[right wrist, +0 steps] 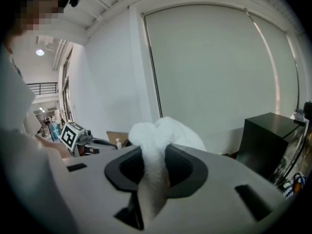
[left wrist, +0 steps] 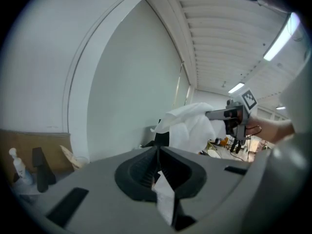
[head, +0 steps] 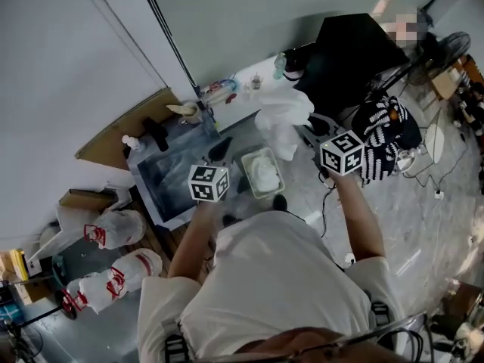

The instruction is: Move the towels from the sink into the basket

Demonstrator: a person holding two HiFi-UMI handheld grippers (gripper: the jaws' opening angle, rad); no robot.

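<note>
Towel (head: pixel 283 116), white and bunched, hung in the air above the far edge of the basket (head: pixel 245 166), and the jaws of my right tongs (right wrist: pixel 154 151) were clamped on a thick fold of it. My left tongs (left wrist: pixel 158 152) were held up on the basket's sink (head: pixel 162 181) side, with the jaws pressed together on a thin white scrap (left wrist: pixel 165 196); I couldn't tell if it was a corner of that towel. A second white towel (head: pixel 263 175) lay inside the basket.
</note>
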